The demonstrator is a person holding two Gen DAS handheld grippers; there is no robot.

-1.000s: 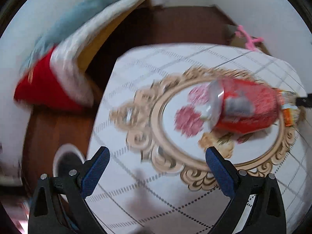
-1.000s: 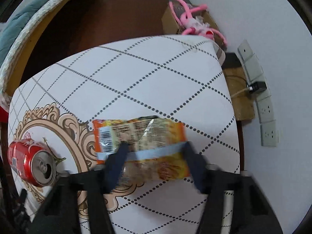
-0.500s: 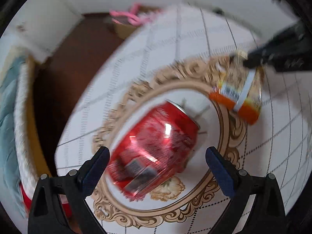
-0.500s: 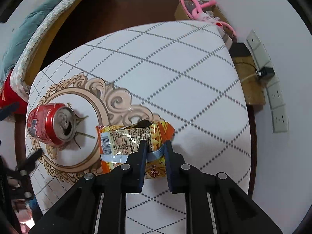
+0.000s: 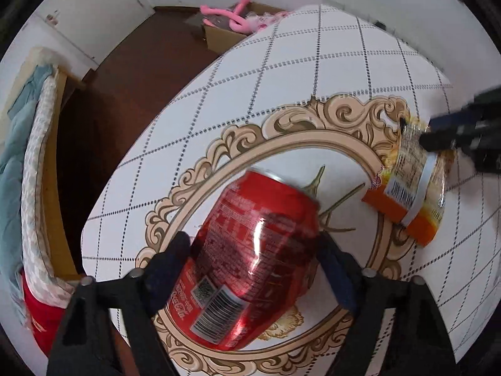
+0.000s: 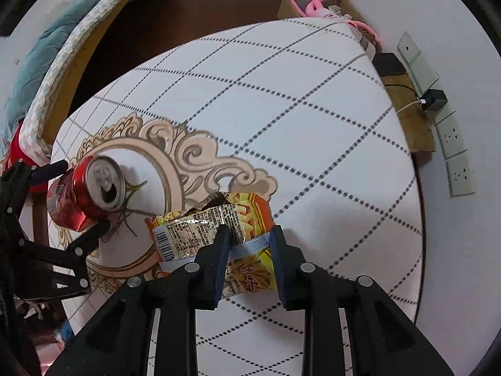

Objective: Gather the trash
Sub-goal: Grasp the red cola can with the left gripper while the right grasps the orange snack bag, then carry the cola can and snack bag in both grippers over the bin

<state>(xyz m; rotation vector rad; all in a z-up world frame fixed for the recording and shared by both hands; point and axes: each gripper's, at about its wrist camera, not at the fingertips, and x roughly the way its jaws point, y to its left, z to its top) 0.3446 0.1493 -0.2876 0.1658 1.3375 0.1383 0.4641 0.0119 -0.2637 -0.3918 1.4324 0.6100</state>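
Note:
A red soda can (image 5: 250, 260) lies on its side on the white table (image 5: 328, 72). My left gripper (image 5: 253, 250) is shut on the can, one finger on each side. The can also shows in the right wrist view (image 6: 84, 194), its opened top facing the camera, with the left gripper (image 6: 75, 197) around it. An orange snack wrapper (image 6: 216, 235) lies right of the can. My right gripper (image 6: 250, 241) holds a fold of the wrapper between its fingers. The wrapper also shows in the left wrist view (image 5: 410, 188), with the right gripper (image 5: 438, 134) on it.
The table (image 6: 313, 125) has a dotted grid and a gold ornate frame print (image 6: 194, 156). A cardboard box with a pink toy (image 6: 316, 0) sits beyond the far edge. Wall sockets (image 6: 451, 134) are at the right. A bed (image 6: 56, 40) stands at the left across the brown floor.
My left gripper swung over the table, came down around the can and closed on it. My right gripper closed on the wrapper and drew it nearer; its fingers now stand a little wider.

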